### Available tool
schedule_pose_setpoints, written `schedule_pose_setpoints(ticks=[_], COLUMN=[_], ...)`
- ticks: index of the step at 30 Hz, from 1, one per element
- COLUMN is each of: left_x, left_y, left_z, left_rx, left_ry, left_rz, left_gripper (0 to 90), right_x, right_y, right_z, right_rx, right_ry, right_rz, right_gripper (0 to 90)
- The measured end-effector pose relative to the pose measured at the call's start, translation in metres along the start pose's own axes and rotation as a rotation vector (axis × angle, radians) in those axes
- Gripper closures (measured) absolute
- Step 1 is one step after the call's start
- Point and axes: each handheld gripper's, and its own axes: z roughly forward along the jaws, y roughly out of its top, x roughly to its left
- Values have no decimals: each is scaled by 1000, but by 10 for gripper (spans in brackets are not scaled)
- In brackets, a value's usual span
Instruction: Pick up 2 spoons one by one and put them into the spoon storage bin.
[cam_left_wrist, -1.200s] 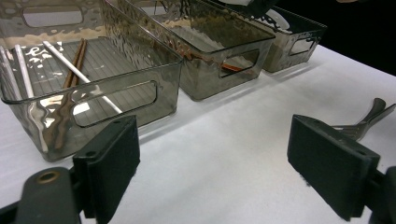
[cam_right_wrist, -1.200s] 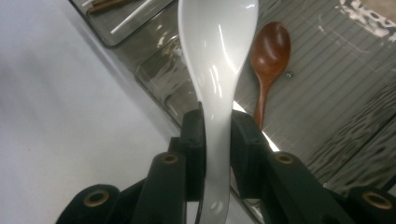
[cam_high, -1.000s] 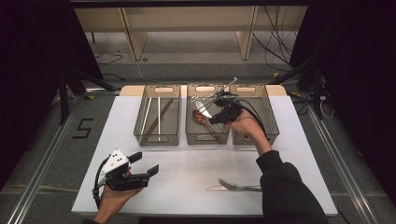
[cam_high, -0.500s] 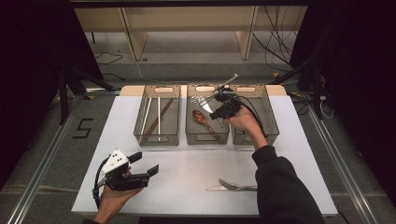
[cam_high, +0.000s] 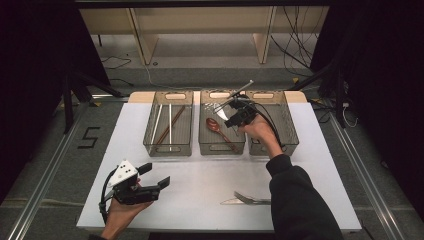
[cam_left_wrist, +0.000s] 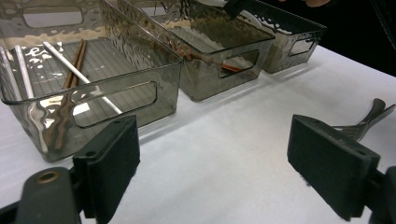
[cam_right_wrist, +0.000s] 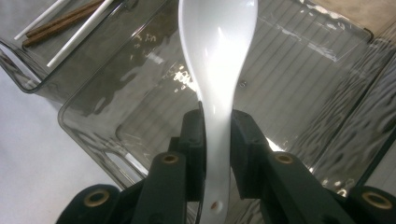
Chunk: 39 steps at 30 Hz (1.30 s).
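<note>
Over middle bin (cam_high: 222, 146), white spoon (cam_right_wrist: 217, 51) (bowl outward, lengthwise)

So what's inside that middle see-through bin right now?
In the middle bin lies a brown wooden spoon. The right gripper holds a white spoon above it. The hand and gripper cover part of the bin's far end, so anything there can't be made out.

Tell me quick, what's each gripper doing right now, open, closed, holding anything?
Left gripper: jaws open, holding nothing.
Right gripper: jaws closed on the white spoon, over the middle bin.
</note>
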Motion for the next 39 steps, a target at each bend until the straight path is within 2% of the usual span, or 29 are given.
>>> schedule_pose_setpoints(ticks=[16,39], left_x=[0,0], left_y=[0,0], left_z=[0,0], left_rx=[-2,-2], left_ry=[-1,0], left_rz=[-2,-1], left_gripper=[166,166], right_x=[0,9], right_y=[1,1], right_z=[15,27], right_rx=[37,65], right_ry=[-11,6], right_rz=[24,0], right_gripper=[765,744])
